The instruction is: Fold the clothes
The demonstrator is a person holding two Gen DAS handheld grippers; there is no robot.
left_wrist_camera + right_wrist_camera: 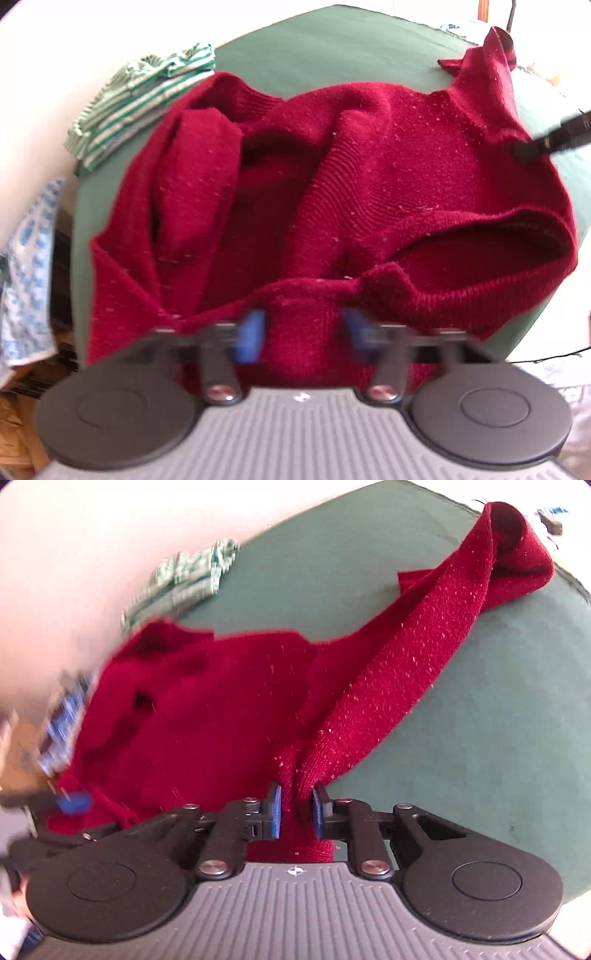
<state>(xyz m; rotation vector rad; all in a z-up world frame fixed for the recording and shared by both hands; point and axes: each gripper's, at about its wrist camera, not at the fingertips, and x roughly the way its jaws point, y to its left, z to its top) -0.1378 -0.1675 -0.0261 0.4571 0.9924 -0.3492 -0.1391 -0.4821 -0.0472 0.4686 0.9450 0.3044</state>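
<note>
The left gripper [301, 334] is reaching low over the near edge of the table [325, 48], its blue pads [251, 334] clamped on a fold of the red sweater [388, 155]. The right gripper [297, 814] is pinching the sweater near its sleeve [424, 627]. The sweater is lying bunched across the green table. A striped shirt [144, 99] is sitting folded at the far left edge; bare cloth is showing to the right.

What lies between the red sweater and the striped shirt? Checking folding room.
Nothing in the left wrist view: the red sweater reaches the striped shirt, its edge meeting the shirt.
</note>
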